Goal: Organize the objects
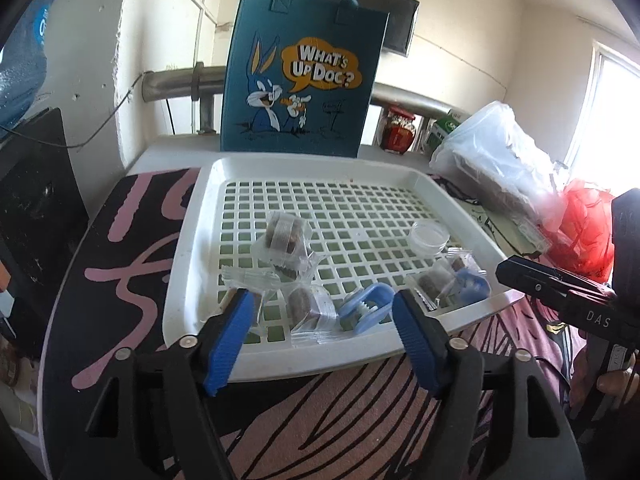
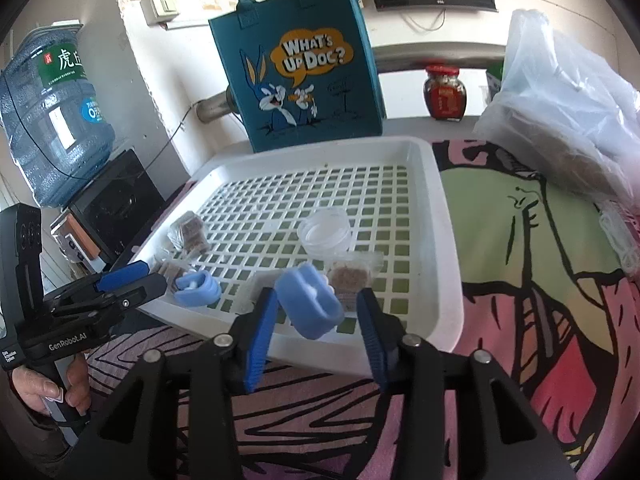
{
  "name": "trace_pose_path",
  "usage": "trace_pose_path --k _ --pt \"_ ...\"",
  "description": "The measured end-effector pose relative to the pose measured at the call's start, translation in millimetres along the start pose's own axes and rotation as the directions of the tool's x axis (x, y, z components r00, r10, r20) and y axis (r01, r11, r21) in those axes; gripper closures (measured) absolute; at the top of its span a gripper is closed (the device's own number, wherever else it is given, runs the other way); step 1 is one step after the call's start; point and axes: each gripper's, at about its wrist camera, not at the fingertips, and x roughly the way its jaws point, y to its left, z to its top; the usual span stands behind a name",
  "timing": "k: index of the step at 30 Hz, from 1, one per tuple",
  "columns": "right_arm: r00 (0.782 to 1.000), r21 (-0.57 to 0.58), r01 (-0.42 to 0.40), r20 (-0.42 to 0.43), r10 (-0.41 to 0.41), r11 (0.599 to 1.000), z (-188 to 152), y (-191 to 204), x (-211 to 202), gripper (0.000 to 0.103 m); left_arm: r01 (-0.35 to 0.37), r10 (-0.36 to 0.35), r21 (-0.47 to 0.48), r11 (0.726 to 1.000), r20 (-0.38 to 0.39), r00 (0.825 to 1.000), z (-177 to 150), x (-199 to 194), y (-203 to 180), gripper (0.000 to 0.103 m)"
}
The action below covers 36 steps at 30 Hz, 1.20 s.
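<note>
Two light-blue plastic clips (image 2: 310,304) (image 1: 366,306) in white perforated plastic tray (image 1: 192,216) among clear snack packets (image 1: 286,240), left gripper (image 1: 322,318) released, right gripper (image 2: 316,320) released — one clip between its pads, untouched.

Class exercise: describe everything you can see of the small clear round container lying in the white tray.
The clear round container is a small, shallow pot of see-through plastic with a ribbed rim, upright, open at the top and apparently empty. It sits on the grid floor of the white tray, towards its near right part. A wrapped brown snack packet lies just in front of it; actual contact is unclear. Neither gripper touches it.
</note>
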Motion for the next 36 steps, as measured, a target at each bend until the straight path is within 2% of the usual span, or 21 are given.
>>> trace_pose_path --k 2,4,7,10,13,20,25,31,36 --pt "0.997 0.015 0.008 0.074 -0.009 1.0 -1 -2 -19 0.04 -0.034 0.033 0.015 0.999 0.051 0.998 0 -16 -1 0.021" --pt "0.989 0.041 0.022 0.143 -0.028 0.999 -5 -5 -41 0.034 -0.049 0.047 0.009 0.999 0.098 0.994 0 -31 2 0.017" --pt "0.973 0.066 0.032 0.224 -0.046 0.997 -11 -8 -67 0.03 -0.053 0.055 -0.017 0.998 0.132 0.99 -2 -50 5 0.014" --pt "0.969 0.067 0.032 0.244 -0.047 0.997 -16 -6 -80 0.029 -0.067 0.069 -0.019 0.998 0.123 0.99 -10 -58 4 0.013" --pt "0.976 0.036 0.03 0.213 -0.037 0.999 -20 4 -80 0.029 -0.078 0.078 -0.003 0.997 0.072 0.994 -20 -55 -1 0.013" --pt "0.997 -0.07 0.057 0.058 -0.053 0.996 -43 30 -52 0.029 -0.12 0.122 0.047 0.992 -0.046 0.991 -41 -33 -10 0.013" --pt "0.996 -0.084 0.092 -0.01 -0.093 0.992 -48 29 -36 0.029 -0.137 0.139 0.025 0.99 -0.098 0.985 -46 -23 -4 0.013" --pt "0.992 -0.089 0.12 -0.04 -0.124 0.989 -50 29 -31 0.029 -0.151 0.155 0.047 0.987 -0.102 0.983 -46 -22 -9 0.013" --pt "0.987 -0.102 0.141 -0.058 -0.147 0.985 -50 32 -27 0.029 -0.162 0.169 0.063 0.985 -0.14 0.976 -47 -14 -11 0.013"
